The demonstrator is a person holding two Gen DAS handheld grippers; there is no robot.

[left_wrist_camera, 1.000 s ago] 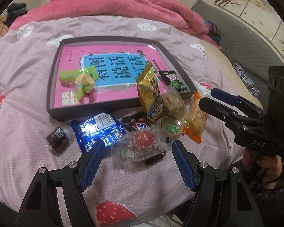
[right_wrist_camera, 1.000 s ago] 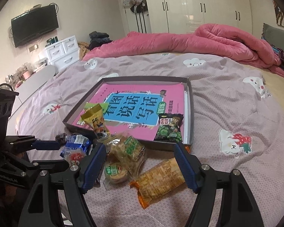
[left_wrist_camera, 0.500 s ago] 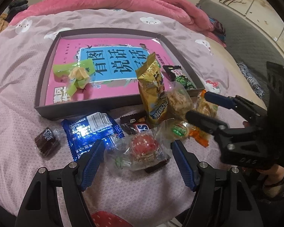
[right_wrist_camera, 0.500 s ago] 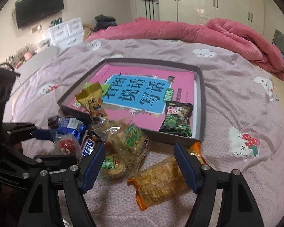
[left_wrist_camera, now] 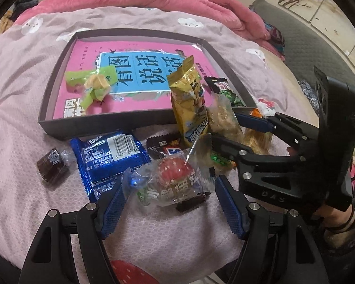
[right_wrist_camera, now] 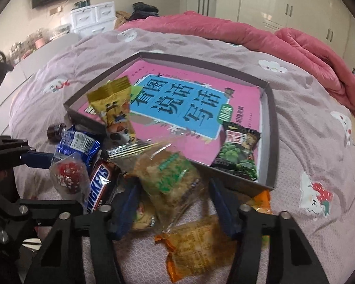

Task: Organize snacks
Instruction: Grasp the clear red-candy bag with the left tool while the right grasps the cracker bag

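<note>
Snacks lie heaped on a pink bed [left_wrist_camera: 23, 108] just in front of a shallow grey tray [left_wrist_camera: 101, 126] holding a pink book [right_wrist_camera: 196, 108]. The right gripper [right_wrist_camera: 172, 203] is closing its fingers around a clear packet of crackers [right_wrist_camera: 170, 177], pads not yet pressing it. The left gripper [left_wrist_camera: 170, 210] hangs with fingers spread apart, either side of a clear-wrapped red sweet [left_wrist_camera: 172, 179]. A green pea packet [right_wrist_camera: 239, 151] sits inside the tray.

tray: grey shallow cardboard tray [left_wrist_camera: 101, 127] on the mauve printed bedsheet [left_wrist_camera: 16, 90]; pink book [left_wrist_camera: 139, 54] in it | snacks: blue foil packet [left_wrist_camera: 111, 156] and brown Snickers bar [right_wrist_camera: 99, 187] before the tray | behind: pink quilt [left_wrist_camera: 153, 0]
</note>
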